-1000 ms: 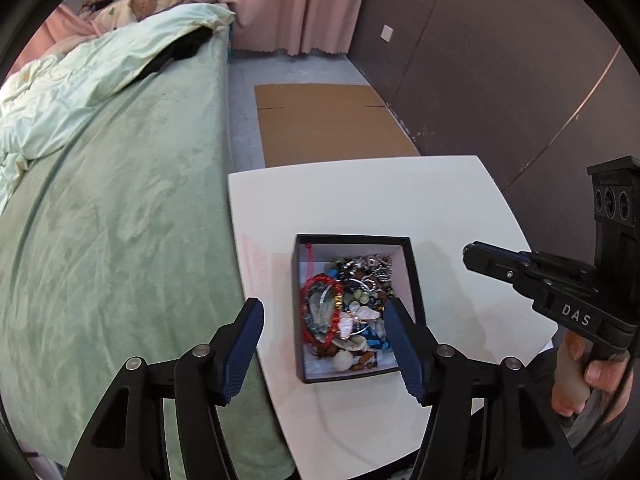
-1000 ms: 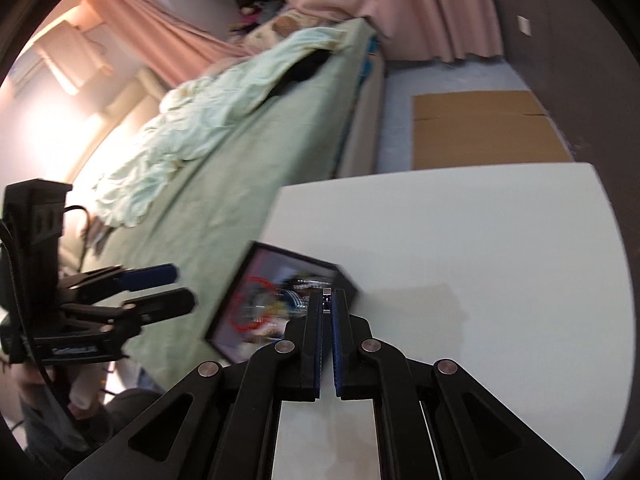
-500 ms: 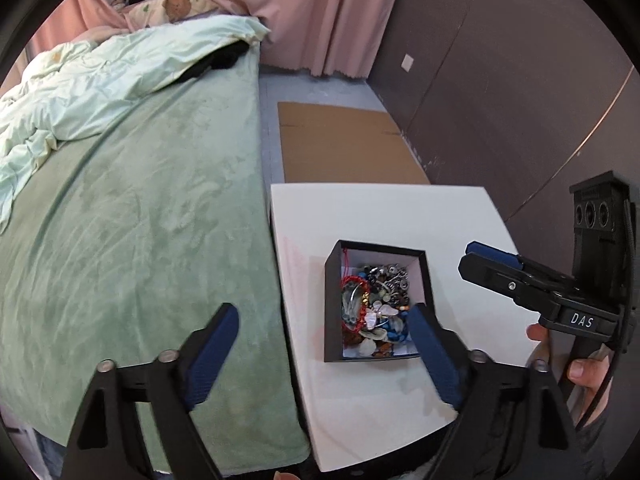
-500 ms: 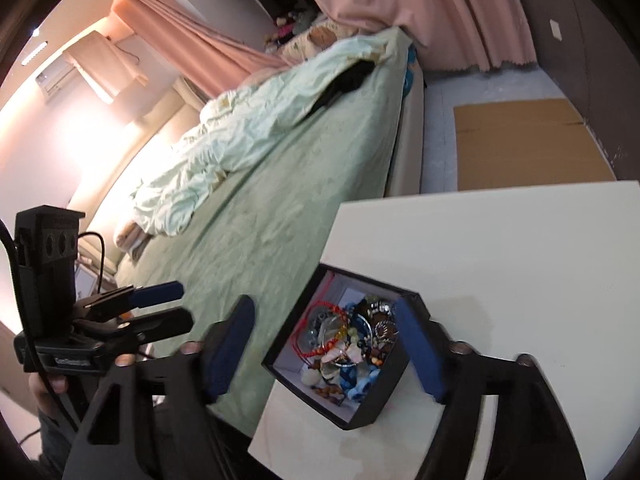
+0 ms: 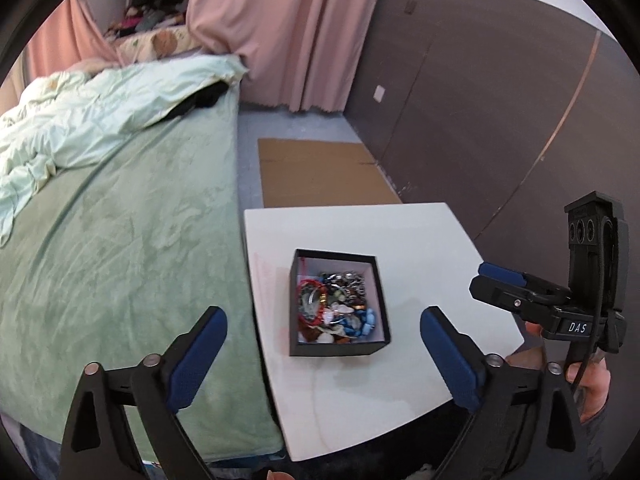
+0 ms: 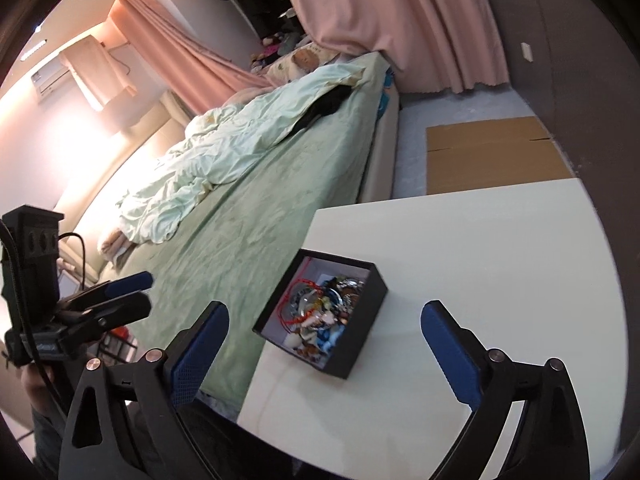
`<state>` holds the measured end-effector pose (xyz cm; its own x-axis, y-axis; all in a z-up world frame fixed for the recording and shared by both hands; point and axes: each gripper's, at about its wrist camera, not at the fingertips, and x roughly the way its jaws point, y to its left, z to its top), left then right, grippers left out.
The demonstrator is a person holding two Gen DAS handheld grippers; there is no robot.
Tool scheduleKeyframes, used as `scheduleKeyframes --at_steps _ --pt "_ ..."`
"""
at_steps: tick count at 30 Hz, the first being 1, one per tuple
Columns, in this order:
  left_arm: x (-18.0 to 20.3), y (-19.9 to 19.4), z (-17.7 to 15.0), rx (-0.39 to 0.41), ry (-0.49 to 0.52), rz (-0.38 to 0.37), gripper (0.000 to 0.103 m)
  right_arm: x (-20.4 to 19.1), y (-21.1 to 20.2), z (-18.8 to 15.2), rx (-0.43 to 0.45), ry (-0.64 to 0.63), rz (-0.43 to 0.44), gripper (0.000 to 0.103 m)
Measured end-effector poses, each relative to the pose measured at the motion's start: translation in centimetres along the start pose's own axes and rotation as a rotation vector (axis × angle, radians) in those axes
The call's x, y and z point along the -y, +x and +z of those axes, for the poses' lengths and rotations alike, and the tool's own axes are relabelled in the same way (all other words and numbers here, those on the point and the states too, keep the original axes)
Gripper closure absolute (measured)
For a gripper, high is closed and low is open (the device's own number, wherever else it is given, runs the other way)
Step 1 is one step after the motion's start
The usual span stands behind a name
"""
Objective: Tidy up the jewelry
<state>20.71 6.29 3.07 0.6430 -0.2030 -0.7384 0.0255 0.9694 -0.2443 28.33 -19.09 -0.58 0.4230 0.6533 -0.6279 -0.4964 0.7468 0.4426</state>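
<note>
Left gripper [image 5: 323,330]: jaws wide and opening, nothing pressed between the pads. Right gripper [image 6: 324,320]: jaws wide and opening, pads clear of everything. Black box [image 5: 340,350] sits on white table [image 5: 420,240], near the edge beside the green bed [image 5: 120,240]. Jewelry [image 5: 334,306] lies heaped inside box: red cord, beads, blue pieces.

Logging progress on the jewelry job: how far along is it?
Looks nearly done: the jewelry sits piled in the black box on the white table, none loose outside. In hand: nothing; both tongs, left and right, are opening and empty. Left: perhaps sorting the pile.
</note>
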Motion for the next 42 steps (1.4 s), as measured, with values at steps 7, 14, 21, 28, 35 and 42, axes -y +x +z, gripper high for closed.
scheduleKeyframes --at_steps 7,14,21,28,35,42 --pt "2.1 -1.9 -2.4 0.073 0.041 0.01 0.003 -0.9 -3.2 -2.3 0.01 -0.08 -0.065 0.0" --pt "3.5 -3.8 -5.3 0.156 0.084 0.047 0.003 -0.1 -6.4 -5.1 0.028 -0.114 -0.12 0.0" --pt "4.5 -4.9 -7.7 0.209 0.127 0.087 0.003 1.3 -10.2 -7.4 0.081 -0.097 -0.146 0.0" --pt "3.5 -5.8 -9.1 0.243 0.072 0.064 0.003 1.4 -12.5 -8.7 0.106 -0.089 -0.162 0.0" --pt "3.4 -6.0 -9.8 0.272 0.036 0.04 0.0 -0.1 -12.3 -9.7 0.107 -0.142 -0.246 0.0" --pt "3.6 -6.8 -10.5 0.341 0.029 0.077 0.0 0.1 -12.8 -9.9 0.151 -0.114 -0.274 0.0"
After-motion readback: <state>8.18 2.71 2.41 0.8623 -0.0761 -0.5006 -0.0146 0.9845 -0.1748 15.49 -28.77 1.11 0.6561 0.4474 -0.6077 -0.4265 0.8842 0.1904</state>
